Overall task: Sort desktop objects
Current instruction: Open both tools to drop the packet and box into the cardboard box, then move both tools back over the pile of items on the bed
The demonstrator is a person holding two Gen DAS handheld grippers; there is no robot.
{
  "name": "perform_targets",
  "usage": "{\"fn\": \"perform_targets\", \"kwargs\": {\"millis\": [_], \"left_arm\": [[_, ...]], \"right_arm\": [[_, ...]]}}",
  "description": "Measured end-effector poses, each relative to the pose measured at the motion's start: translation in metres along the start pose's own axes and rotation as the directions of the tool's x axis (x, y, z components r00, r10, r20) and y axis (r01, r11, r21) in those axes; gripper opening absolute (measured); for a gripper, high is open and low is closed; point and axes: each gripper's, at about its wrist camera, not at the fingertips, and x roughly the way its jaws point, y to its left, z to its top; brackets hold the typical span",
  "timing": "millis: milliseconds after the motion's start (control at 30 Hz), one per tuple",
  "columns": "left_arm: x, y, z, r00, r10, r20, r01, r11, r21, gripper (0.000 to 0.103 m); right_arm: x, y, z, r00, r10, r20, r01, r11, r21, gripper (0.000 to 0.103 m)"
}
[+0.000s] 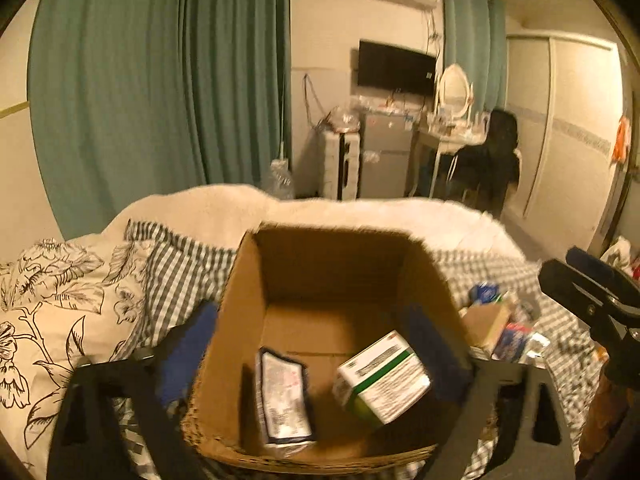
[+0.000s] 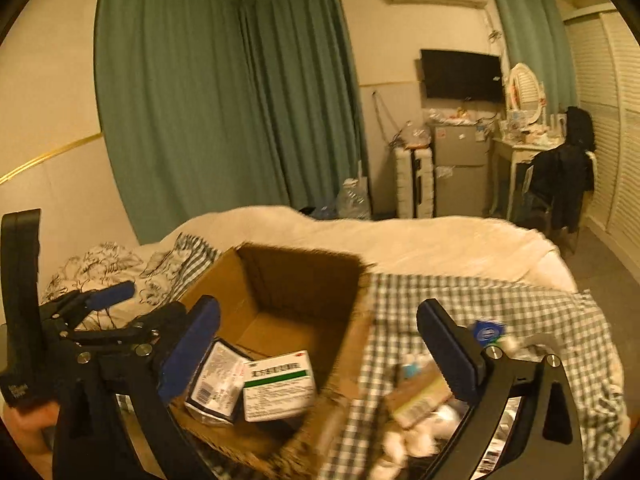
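Note:
An open cardboard box [image 1: 248, 280] [image 2: 224, 280] stands on the bed. Inside lie a white box with a green stripe [image 1: 384, 376] [image 2: 280, 388] and a dark-edged flat packet [image 1: 284, 400] [image 2: 218, 380]. My left gripper [image 1: 312, 344] is open and empty, its blue fingers straddling the box above its contents. My right gripper [image 2: 320, 352] is open and empty over the box's right wall. It also shows at the right edge of the left wrist view [image 1: 592, 288]. A pile of small items [image 1: 504, 328] [image 2: 424, 392] lies on the checked sheet right of the box.
A checked sheet [image 2: 500, 300] and a white blanket [image 2: 400, 236] cover the bed. A floral pillow [image 1: 52, 300] lies left of the box. Green curtains, a small fridge, a dressing table and a chair with dark clothes stand behind the bed.

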Motion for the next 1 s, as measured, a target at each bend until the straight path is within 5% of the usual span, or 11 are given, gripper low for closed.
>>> {"fn": "perform_targets", "kwargs": {"millis": [467, 1000], "left_arm": [[-0.034, -0.066, 0.009, 0.995, -0.045, 0.093, 0.048, 0.998, -0.03, 0.103], [-0.001, -0.167, -0.011, 0.994, -0.089, 0.057, 0.083, 0.992, 0.098, 0.103]], "right_arm": [[-0.1, -0.075, 0.016, 0.979, -0.155, 0.131, 0.153, 0.988, 0.026, 0.103], [-0.097, -0.162, -0.019, 0.965, -0.261, 0.025, 0.261, 0.965, 0.011, 0.103]]}}
